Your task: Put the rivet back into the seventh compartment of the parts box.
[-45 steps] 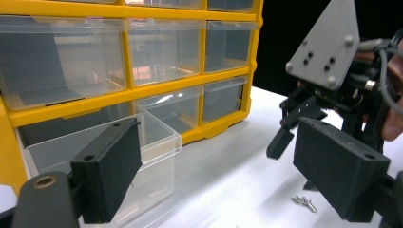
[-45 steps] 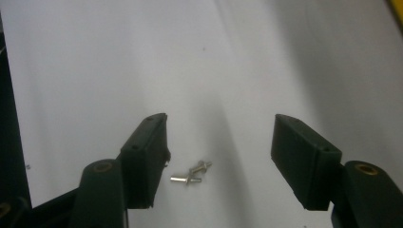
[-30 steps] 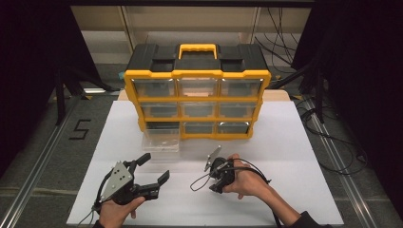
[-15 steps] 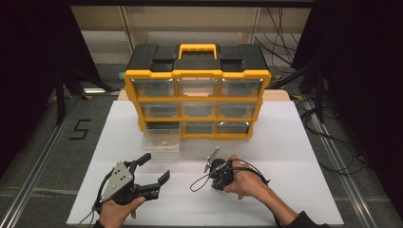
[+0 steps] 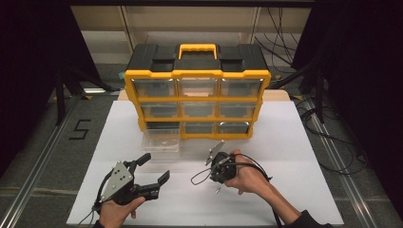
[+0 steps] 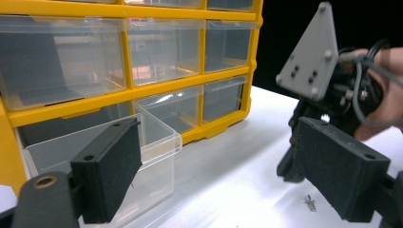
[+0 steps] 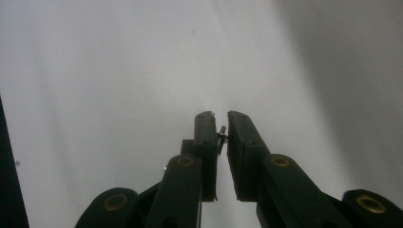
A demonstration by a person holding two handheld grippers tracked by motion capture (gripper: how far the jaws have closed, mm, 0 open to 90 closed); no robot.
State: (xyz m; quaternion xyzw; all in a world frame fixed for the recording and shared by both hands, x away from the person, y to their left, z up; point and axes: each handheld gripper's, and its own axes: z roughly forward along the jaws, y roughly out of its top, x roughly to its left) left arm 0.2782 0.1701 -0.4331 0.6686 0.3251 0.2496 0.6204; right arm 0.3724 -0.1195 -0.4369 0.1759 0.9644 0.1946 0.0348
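My right gripper (image 7: 221,118) points down at the white tabletop (image 5: 285,156), and its jaws have just been closing. They are shut on a small metal screw (image 7: 221,133) pinched between the pads. From above, the right gripper (image 5: 218,178) sits under a hand at centre front. It also appears in the left gripper view (image 6: 291,166), with another small screw (image 6: 310,203) lying on the table beside it. My left gripper (image 5: 155,167) rests at front left, open and with nothing between its pads (image 6: 114,166).
A yellow and black drawer organizer (image 5: 197,76) stands at the back of the table. One clear drawer (image 5: 161,141) is pulled out and sits on the table in front of its lower left slot. Cables run along the floor at right.
The right hand has shifted only slightly over the table. The left gripper and the drawer have not moved.
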